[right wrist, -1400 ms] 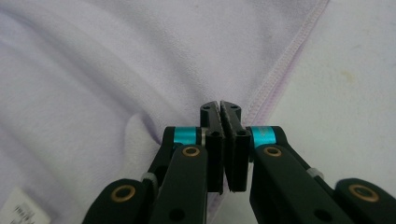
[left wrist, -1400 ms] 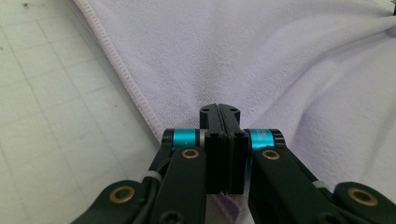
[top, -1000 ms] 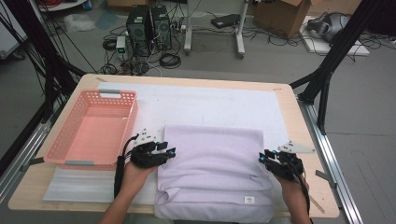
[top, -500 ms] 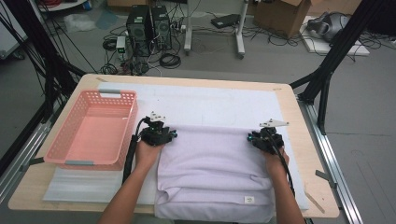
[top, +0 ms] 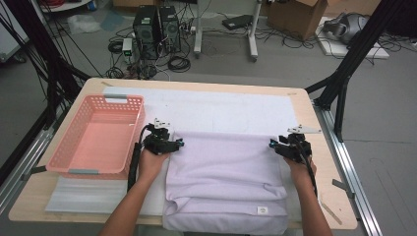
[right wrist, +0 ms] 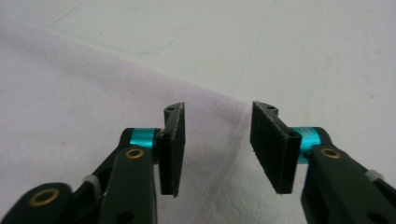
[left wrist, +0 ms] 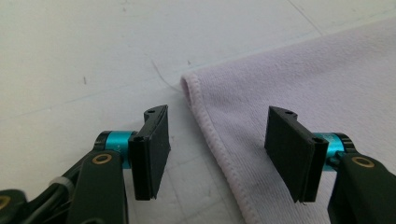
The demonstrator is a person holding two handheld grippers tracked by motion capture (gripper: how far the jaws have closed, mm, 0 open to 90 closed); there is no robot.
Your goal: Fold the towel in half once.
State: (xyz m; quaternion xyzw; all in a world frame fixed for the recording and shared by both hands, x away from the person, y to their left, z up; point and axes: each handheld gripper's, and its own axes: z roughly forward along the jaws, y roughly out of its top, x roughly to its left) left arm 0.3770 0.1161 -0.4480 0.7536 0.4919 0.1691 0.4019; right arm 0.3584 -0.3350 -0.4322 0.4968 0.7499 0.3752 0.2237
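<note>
A lilac towel (top: 226, 182) is lying on the worktop (top: 314, 123) — its hemmed corners are sitting between the just-opened, parted fingers of the left gripper (left wrist: 217, 140) and right gripper (right wrist: 217, 140), ungripped.

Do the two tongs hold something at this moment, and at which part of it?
Nothing is held. Both the left tongs and the right tongs have just opened, each straddling a far corner of the lilac towel without pressing it.

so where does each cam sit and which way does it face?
High view: above the person's side, facing forward and down on the table; both forearms, left gripper, right gripper.
Left gripper view: on that gripper, along its open jaws at the towel corner.
Right gripper view: on that gripper, jaws open over the other corner.
All share the towel's far edge.
</note>
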